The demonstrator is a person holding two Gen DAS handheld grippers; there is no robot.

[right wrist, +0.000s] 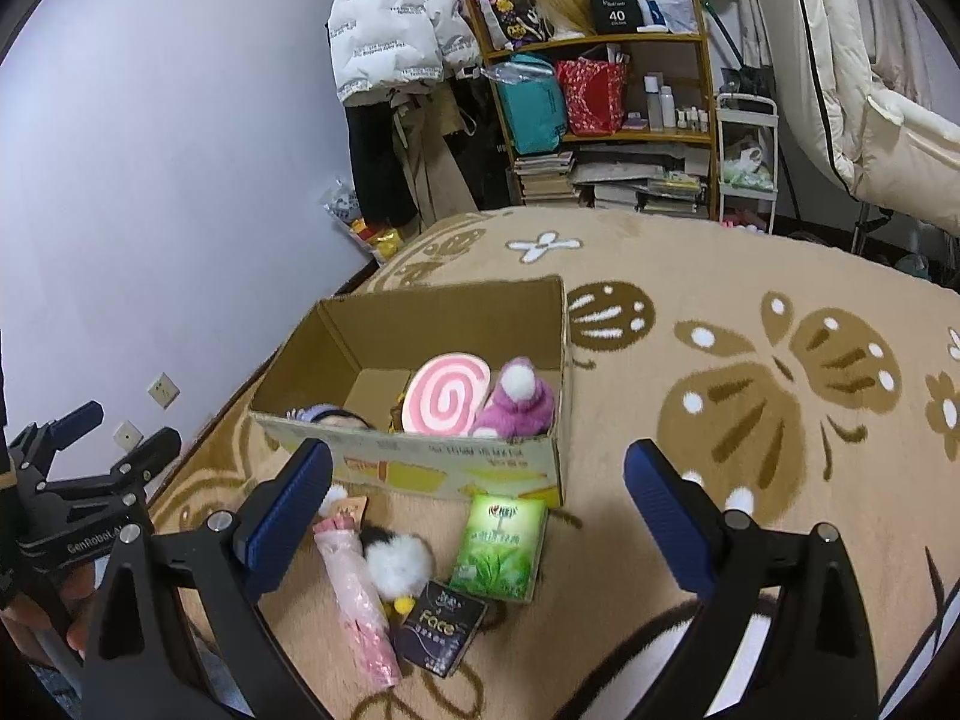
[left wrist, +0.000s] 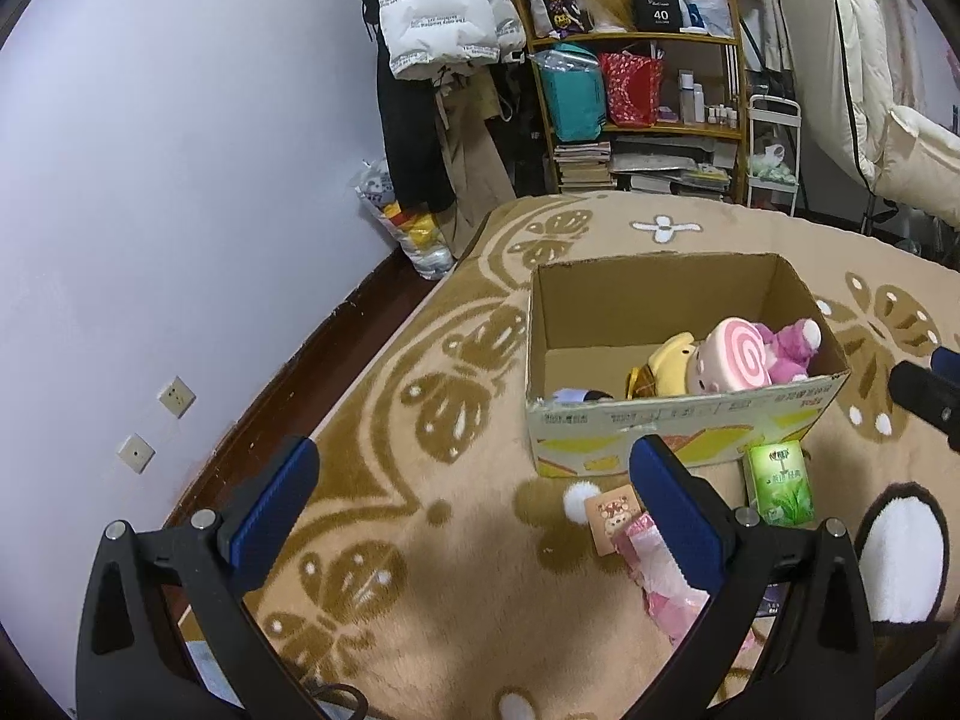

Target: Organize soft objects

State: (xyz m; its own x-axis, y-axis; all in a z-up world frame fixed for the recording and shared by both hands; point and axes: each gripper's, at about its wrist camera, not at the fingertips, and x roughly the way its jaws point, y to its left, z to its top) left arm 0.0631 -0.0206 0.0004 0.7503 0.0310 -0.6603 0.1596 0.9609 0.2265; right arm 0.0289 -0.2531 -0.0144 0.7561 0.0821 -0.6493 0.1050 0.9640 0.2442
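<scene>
An open cardboard box [left wrist: 678, 420] [right wrist: 420, 468] stands on the carpet. Inside it lie a pink swirl plush [left wrist: 735, 360] [right wrist: 447, 399], a purple plush [left wrist: 786, 345] [right wrist: 519, 405] and a yellow plush [left wrist: 669, 363]. In front of the box lie a green tissue pack [left wrist: 780, 483] [right wrist: 501, 546], a pink wrapped item [left wrist: 660, 570] [right wrist: 360, 594], a white furry toy [right wrist: 399, 564] and a dark "Face" pack [right wrist: 441, 630]. My left gripper [left wrist: 474, 492] is open and empty, left of these items. My right gripper [right wrist: 477, 498] is open and empty above them.
A patterned beige carpet [right wrist: 750, 360] covers the floor. A lilac wall [left wrist: 150, 210] runs along the left. At the back stand a cluttered shelf [left wrist: 642, 90], hanging coats [left wrist: 444, 18] and a white cart [left wrist: 774, 150]. A plastic bag [left wrist: 408, 228] lies in the corner.
</scene>
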